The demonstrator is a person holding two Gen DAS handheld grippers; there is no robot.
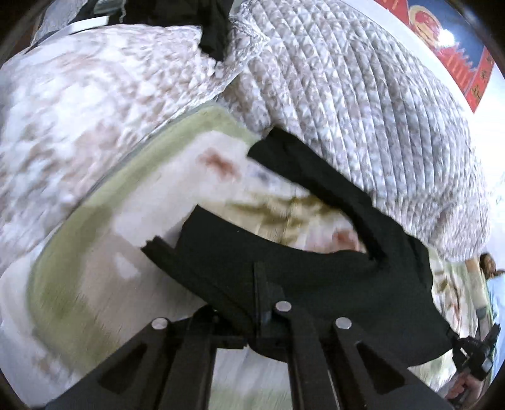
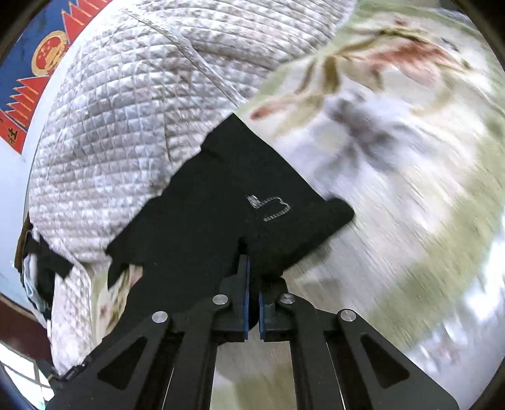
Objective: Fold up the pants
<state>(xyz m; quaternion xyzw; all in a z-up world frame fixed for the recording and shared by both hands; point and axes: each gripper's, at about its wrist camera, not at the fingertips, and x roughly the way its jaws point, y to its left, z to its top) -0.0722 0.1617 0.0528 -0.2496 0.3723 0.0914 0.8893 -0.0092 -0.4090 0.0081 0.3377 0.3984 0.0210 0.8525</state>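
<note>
Pants (image 1: 331,271), black and limp, hang between two grippers above a bed covered by a floral sheet (image 1: 104,252). The left gripper (image 1: 257,284) has its jaws clenched on one edge of the cloth; in the left wrist view the fabric drapes straight ahead of the jaws and sweeps away toward the right gripper (image 1: 473,353), which shows small at the far end of the garment with a hand under it. In the right wrist view the right gripper (image 2: 246,261) likewise has its jaws shut on the dark fabric, blue pads pinching the hem, with a small silver mark (image 2: 271,206) on the cloth just beyond the pinch.

Relative to the pants, the quilted bedspread (image 2: 126,126) is bunched up on the far side, and the garment's upper edge lies against or in front of it; a second dark item (image 1: 214,28) sits atop the quilt, farther off. The sheet is blurred, so the hands seem to be moving.

The long axis of the held edge runs from one gripper to the other, stretched across the bed, so neither hand is nearer: each already grips an end. I judge the fold hinges on carrying this edge together over the part still trailing on the sheet.
</note>
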